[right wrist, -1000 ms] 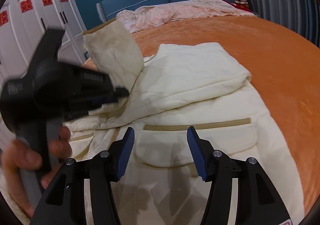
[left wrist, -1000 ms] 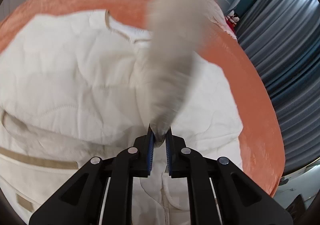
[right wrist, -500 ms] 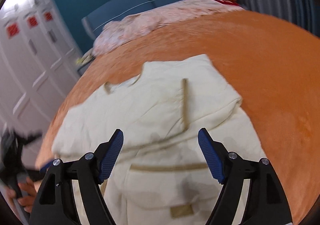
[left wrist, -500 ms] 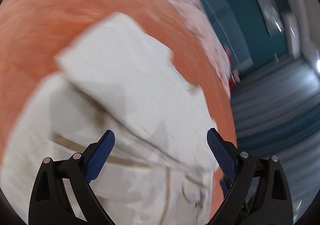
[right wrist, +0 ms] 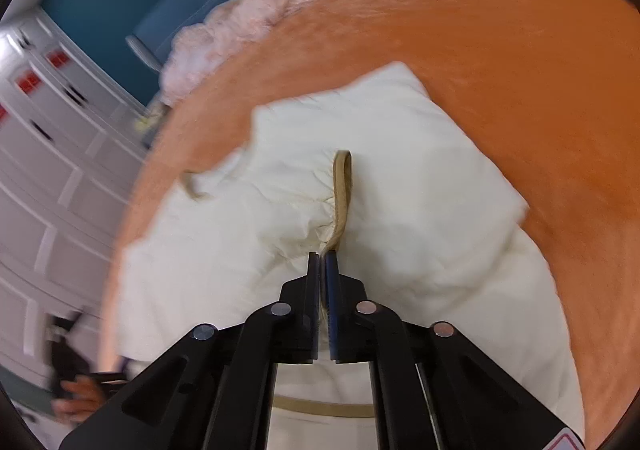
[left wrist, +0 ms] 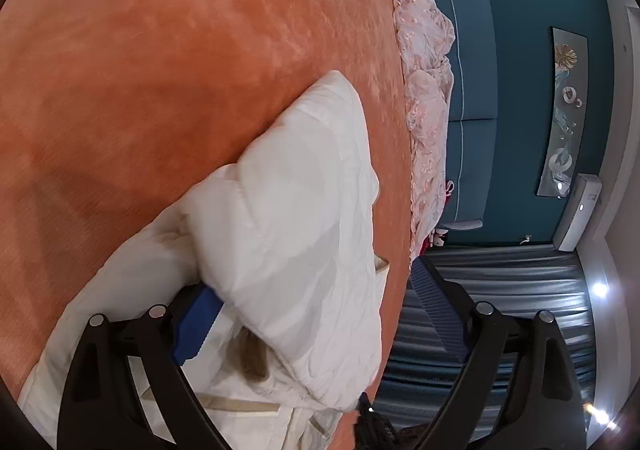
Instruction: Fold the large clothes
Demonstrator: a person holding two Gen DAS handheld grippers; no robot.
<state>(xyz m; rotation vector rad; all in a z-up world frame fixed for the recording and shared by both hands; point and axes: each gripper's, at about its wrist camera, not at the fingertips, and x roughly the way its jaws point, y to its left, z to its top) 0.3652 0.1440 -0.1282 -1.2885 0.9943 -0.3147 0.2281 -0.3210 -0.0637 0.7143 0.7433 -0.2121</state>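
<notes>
Bright, fisheye-warped frames; right view perhaps motion-blurred at left.

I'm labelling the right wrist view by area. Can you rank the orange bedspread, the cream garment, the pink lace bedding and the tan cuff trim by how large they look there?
1. orange bedspread
2. cream garment, near the lens, so close to first
3. pink lace bedding
4. tan cuff trim

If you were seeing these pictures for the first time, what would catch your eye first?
A cream quilted coat lies folded mid-bed on an orange bedspread. The right gripper is shut on the coat's tan cuff. The left gripper is spread wide around the coat's folded edge, gripping nothing.
</notes>
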